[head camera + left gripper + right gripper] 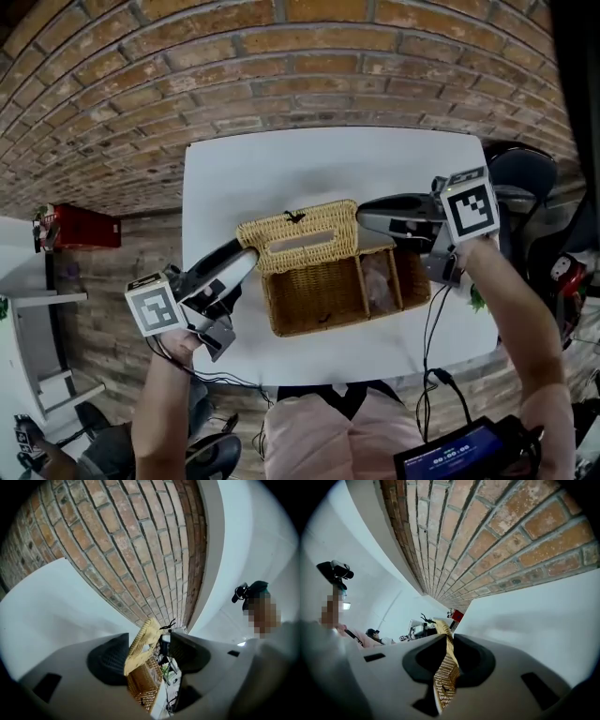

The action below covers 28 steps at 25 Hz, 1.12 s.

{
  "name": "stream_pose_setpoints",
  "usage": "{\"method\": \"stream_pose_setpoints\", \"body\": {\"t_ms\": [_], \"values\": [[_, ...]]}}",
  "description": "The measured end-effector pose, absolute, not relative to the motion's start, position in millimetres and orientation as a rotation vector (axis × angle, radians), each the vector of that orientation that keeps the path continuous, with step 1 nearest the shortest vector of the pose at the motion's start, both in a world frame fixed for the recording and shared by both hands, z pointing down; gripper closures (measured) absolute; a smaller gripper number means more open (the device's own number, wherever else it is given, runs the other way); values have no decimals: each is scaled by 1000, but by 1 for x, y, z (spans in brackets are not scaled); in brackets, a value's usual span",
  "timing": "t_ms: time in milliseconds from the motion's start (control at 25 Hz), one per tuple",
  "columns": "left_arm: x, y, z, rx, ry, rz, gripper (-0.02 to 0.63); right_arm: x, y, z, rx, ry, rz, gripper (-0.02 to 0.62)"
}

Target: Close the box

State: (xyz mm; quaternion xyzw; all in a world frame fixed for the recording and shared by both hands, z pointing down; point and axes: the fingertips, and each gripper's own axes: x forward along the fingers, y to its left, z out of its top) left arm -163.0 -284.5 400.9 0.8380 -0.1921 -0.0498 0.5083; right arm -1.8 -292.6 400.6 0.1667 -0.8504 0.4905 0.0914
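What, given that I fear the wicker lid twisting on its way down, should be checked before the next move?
1. Grip of the right gripper on the lid: ok, its jaws are shut on the lid's edge.
2. Grip of the left gripper on the lid: not ok, its jaws stand apart, with the lid's other end unclamped between them.
3. Lid raised along the back rim of the box: ok.
4. The pale contents in a small compartment sit below the rim: cannot tell.
5. Box wholly on the table: ok.
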Motion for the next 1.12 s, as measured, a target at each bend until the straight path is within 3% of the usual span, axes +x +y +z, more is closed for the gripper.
{"method": "stream_pose_setpoints", "body": {"t_ms": [1120], "values": [[-179, -193, 383, 2099, -639, -181, 316, -20, -206, 382, 305, -2567, 1257, 540]]}}
